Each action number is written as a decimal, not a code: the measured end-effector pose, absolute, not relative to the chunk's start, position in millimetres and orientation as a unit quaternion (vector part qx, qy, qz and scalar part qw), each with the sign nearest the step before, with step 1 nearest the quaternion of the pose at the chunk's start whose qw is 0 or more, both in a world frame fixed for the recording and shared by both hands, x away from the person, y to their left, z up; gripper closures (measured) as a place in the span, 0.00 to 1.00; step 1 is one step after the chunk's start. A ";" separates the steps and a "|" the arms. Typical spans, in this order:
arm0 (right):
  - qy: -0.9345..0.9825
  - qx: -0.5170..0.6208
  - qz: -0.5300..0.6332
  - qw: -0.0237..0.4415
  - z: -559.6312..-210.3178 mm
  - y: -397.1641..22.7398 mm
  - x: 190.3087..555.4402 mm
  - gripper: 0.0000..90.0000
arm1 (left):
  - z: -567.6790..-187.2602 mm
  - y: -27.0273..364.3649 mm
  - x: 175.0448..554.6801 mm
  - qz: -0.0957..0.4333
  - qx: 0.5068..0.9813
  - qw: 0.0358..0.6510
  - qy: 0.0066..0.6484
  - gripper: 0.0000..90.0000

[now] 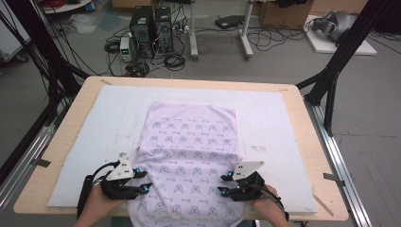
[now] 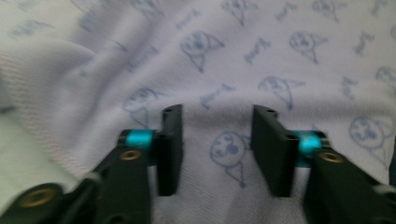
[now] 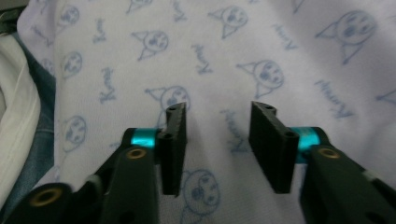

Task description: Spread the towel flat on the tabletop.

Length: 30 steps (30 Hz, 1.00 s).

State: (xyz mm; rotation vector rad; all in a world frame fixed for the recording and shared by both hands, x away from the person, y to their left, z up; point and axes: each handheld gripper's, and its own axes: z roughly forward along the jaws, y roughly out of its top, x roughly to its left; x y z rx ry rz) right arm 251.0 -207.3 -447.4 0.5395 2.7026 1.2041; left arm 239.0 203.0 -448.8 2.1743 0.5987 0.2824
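**Both grippers stand parted over the near end of the printed garment**

A pale lilac garment (image 1: 189, 156) printed with small blue cat-face figures and script lies flat along the middle of the white mat (image 1: 94, 142) that covers the wooden table (image 1: 71, 118). Its far end stops short of the mat's far edge; its near end runs over the table's near edge, between the person's two hands.

The left gripper (image 1: 142, 179) sits at the garment's left border, close to the near edge of the table, with its tips pointing inward over the cloth. In the left gripper view the left gripper (image 2: 217, 140) has its jaws released and apart, with bare printed fabric showing in the gap and nothing pinched; the garment's stitched hem (image 2: 28, 88) curves past at the left of that view.

The right gripper (image 1: 226, 183) mirrors it at the garment's right border, also near the table's near edge. In the right gripper view the right gripper (image 3: 218, 140) is likewise released, with the jaws spread and smooth cloth between them, none of it caught. At the left edge of that view, white cloth (image 3: 14, 107) and blue denim (image 3: 39, 135) show beside the garment.
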 end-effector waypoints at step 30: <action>0.904 0.088 0.417 0.029 -443.8 -212.3 206.5 0.75 | -447.7 215.6 198.8 0.113 0.874 0.421 0.216 0.66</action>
